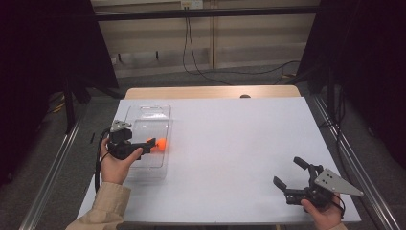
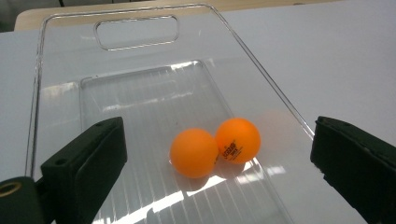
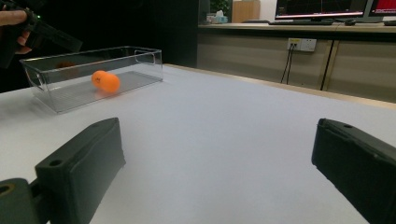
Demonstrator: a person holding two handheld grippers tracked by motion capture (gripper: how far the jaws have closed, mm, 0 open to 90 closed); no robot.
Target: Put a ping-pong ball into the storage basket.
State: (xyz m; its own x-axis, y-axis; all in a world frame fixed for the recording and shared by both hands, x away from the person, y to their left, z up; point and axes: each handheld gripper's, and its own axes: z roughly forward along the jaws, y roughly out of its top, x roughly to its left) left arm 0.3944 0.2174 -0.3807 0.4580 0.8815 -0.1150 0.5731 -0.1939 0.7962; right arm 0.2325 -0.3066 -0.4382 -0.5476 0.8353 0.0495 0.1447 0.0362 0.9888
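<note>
Two balls in the tray, both grippers empty

Left gripper (image 2: 219, 154) gapes wide above two touching balls (image 2: 215, 147) in the tray (image 2: 56, 60), frame centre; right gripper (image 3: 217, 163), lower right in the high view, is wide open too.

We appear to be in a lab or office: a white-topped worktable (image 1: 239, 143), dark curtains (image 1: 43, 48), computer monitors (image 3: 322, 8) on a bench, wall sockets (image 3: 301, 44) with hanging black cables (image 1: 189, 43).

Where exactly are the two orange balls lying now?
In the left gripper view, the two orange balls lie touching each other inside the clear plastic tray, on its ribbed floor near its right wall, ahead of the open left gripper.
</note>
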